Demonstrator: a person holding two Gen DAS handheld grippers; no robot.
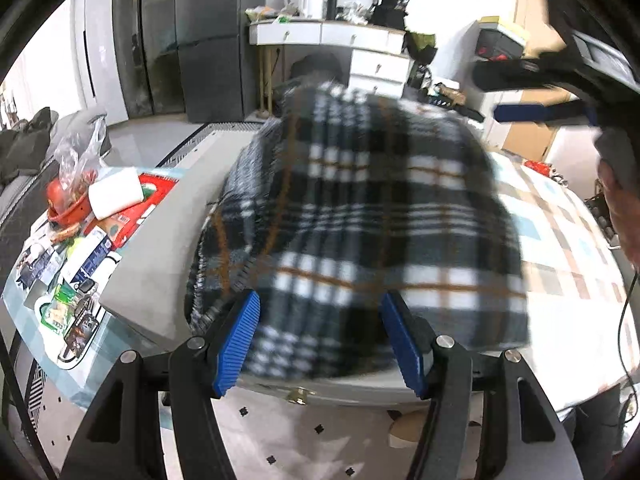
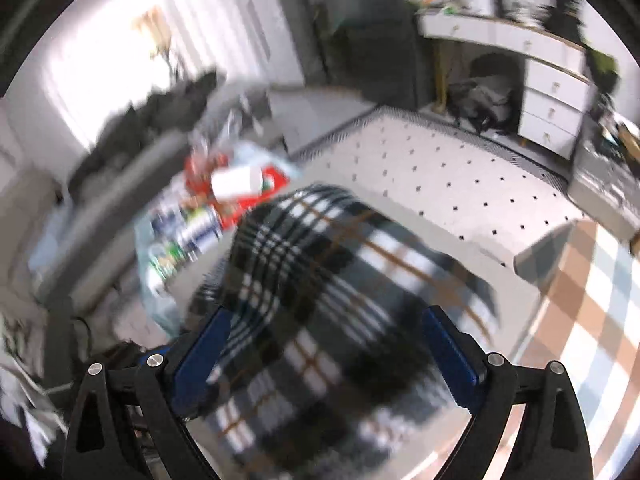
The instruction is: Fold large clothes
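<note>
A black, white and orange plaid garment (image 1: 360,208) lies bunched on a grey board (image 1: 168,240) over the table; it also shows, blurred, in the right wrist view (image 2: 320,300). My left gripper (image 1: 320,340) is open, its blue pads (image 1: 240,340) standing either side of the garment's near edge. My right gripper (image 2: 328,364) is open too, its blue pads (image 2: 448,356) wide apart with the plaid cloth between them. The right gripper's body also shows at the upper right of the left wrist view (image 1: 560,92). Neither gripper clamps the cloth.
A checked tablecloth (image 1: 568,240) covers the table to the right. Boxes, packets and a red bowl (image 1: 68,208) crowd the table's left end. A white dresser (image 1: 352,40) stands behind, over a dotted floor (image 2: 460,176). A sofa (image 1: 24,148) is at far left.
</note>
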